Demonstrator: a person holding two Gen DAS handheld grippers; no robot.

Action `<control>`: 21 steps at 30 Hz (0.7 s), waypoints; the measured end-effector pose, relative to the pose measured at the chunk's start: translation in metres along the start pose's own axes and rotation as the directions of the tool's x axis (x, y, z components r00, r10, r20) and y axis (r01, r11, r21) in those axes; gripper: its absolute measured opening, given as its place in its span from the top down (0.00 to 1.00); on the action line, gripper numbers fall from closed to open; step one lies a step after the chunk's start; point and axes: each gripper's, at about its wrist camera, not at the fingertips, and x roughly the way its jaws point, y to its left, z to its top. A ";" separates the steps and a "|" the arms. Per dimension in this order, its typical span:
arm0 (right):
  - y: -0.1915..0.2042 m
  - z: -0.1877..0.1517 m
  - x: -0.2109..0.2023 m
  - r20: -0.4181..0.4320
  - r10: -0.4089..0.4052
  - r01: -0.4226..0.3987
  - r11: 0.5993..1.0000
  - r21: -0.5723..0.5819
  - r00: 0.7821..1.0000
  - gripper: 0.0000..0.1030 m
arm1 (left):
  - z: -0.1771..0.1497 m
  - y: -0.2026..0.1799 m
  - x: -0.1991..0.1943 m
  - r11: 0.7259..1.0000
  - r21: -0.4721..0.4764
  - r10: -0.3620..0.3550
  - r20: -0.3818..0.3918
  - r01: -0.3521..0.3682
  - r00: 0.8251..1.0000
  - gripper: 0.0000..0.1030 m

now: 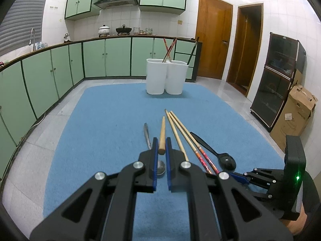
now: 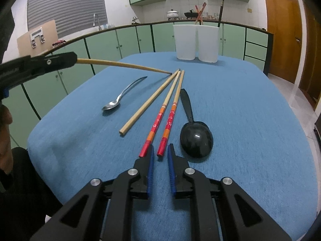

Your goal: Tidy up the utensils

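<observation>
Bins of white plastic, two of them, stand touching side by side at the far end of the worktop, which has a blue cloth-like cover. They are tall and taper a little toward the base. In the left one two chopsticks with red tops cross each other; from the right one a dark stick leans out to the right.

On the cloth nearer to the cameras lie the loose utensils. A metal spoon, shiny and thin, lies on the left with its bowl toward the cameras. Beside it is a plain wooden chopstick, round and pale. Next come two chopsticks with red and orange printed ends; they lie nearly parallel and close together. A black spoon, glossy with a deep oval bowl, is on the right, just beside them.

The left gripper is closed on another plain wooden chopstick at its thick end. In the right wrist view this stick is above the cloth and its thin tip comes down near the far tips of the lying chopsticks.

The right gripper is low over the cloth with its jaws parted a little and holding nothing; the red end of one printed chopstick lies between its blue fingers.
</observation>
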 end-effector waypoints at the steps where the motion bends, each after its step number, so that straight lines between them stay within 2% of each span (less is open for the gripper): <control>1: -0.001 0.002 -0.003 -0.003 0.003 -0.003 1.000 0.001 1.000 0.93 | 0.000 0.000 -0.001 1.000 0.002 0.000 0.003 0.000 1.000 0.94; 5: -0.004 0.021 -0.028 0.050 -0.004 0.004 1.000 -0.001 0.999 0.93 | 0.006 -0.004 -0.006 1.000 0.013 -0.005 0.018 0.005 1.000 0.94; 11: -0.011 0.071 -0.056 0.124 0.003 0.000 1.000 -0.020 0.992 0.93 | 0.024 -0.007 -0.015 0.999 0.046 -0.006 0.052 0.004 0.999 0.94; 21: -0.029 0.170 -0.055 0.167 0.051 -0.042 0.997 -0.058 0.985 0.94 | 0.077 -0.002 -0.008 0.995 0.095 -0.037 0.075 0.030 0.996 0.94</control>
